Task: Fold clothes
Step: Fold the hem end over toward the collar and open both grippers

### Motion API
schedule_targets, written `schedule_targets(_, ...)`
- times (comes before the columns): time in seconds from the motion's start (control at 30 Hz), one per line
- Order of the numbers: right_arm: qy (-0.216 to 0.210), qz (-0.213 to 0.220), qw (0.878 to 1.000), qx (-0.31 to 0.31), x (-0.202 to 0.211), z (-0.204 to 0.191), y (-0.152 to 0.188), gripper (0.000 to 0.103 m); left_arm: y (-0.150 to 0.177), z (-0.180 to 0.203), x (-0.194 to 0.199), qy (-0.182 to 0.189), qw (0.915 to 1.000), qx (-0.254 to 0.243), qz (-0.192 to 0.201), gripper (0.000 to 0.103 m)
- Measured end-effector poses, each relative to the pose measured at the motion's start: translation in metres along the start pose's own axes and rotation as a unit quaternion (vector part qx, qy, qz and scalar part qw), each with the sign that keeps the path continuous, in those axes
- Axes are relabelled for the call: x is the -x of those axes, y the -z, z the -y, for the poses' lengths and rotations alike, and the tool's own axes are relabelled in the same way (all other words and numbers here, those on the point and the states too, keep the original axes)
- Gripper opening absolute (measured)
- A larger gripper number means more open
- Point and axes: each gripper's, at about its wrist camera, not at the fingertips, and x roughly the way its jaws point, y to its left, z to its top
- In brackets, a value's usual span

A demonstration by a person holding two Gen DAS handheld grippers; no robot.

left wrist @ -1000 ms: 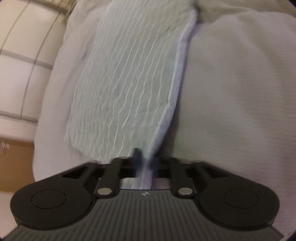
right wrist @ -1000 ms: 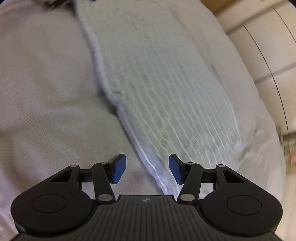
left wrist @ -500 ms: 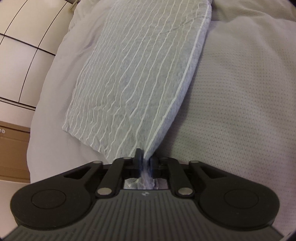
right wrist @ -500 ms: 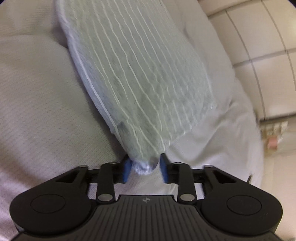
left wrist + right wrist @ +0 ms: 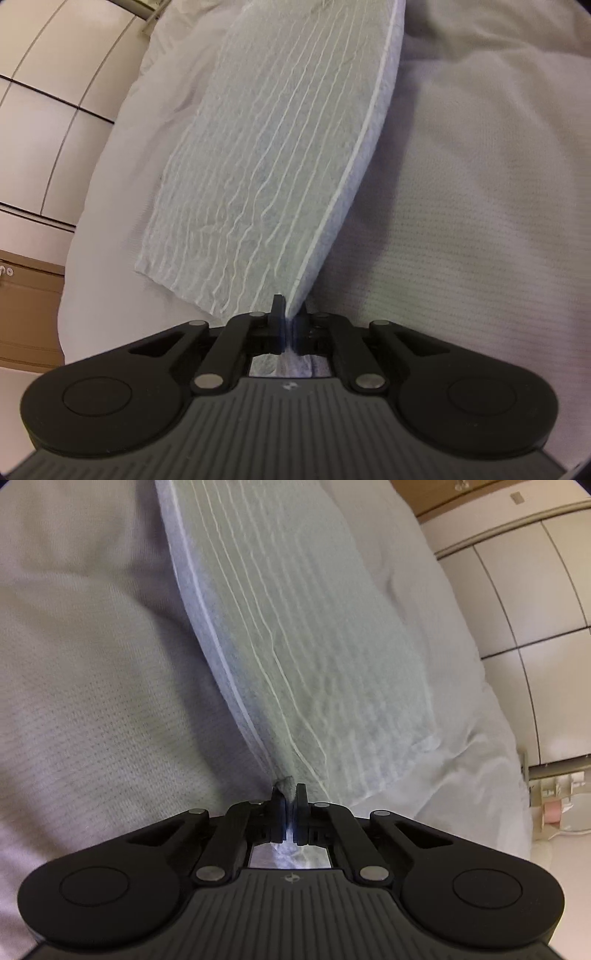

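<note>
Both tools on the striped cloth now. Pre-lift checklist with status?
1. Left tool shut on the striped cloth corner: ok.
2. Right tool shut on the cloth's other near corner: ok.
3. Fabric pinched deep, passing behind the pads: ok.
4. Only the cloth caught, not the white bedding under it: cannot tell.
5. Cloth lying flat, no big folds: ok.
6. Far edge free of snags: cannot tell, out of frame.

We list a bed (image 5: 461,229) under a pale waffle-weave cover, with smoother white bedding (image 5: 454,738) along its edge. We note cream panelled cupboard doors (image 5: 44,122) with dark seams beside it, brown wooden furniture (image 5: 26,317) lower down, and soft, even indoor light.
</note>
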Motion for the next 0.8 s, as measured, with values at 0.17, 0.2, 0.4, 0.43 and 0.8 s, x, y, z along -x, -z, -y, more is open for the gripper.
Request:
schedule_targets(0.17,0.002,0.008,1.000,-0.009,0.027,0.006,0.002,0.000,0.001,0.002,0.037,0.001,0.9999,0.005,0.014,0.001)
schedule_targets(0.2,-0.001,0.007,1.000,-0.009,0.033,0.006,0.004,0.000,0.001,0.004,0.045,0.002,0.9998,0.005,0.017,0.001)
schedule_targets(0.4,-0.020,-0.009,1.000,-0.012,0.089,-0.014,0.017,0.000,0.009,0.032,0.102,0.031,0.9990,0.007,0.031,0.001)
schedule_targets(0.43,-0.025,-0.015,0.999,-0.015,0.100,-0.020,0.019,0.000,0.011,0.040,0.113,0.040,0.9986,0.007,0.033,0.001)
schedule_targets(0.8,-0.054,-0.069,0.996,-0.035,0.179,-0.092,0.047,0.000,0.026,0.122,0.182,0.100,0.9946,0.016,0.024,0.001)
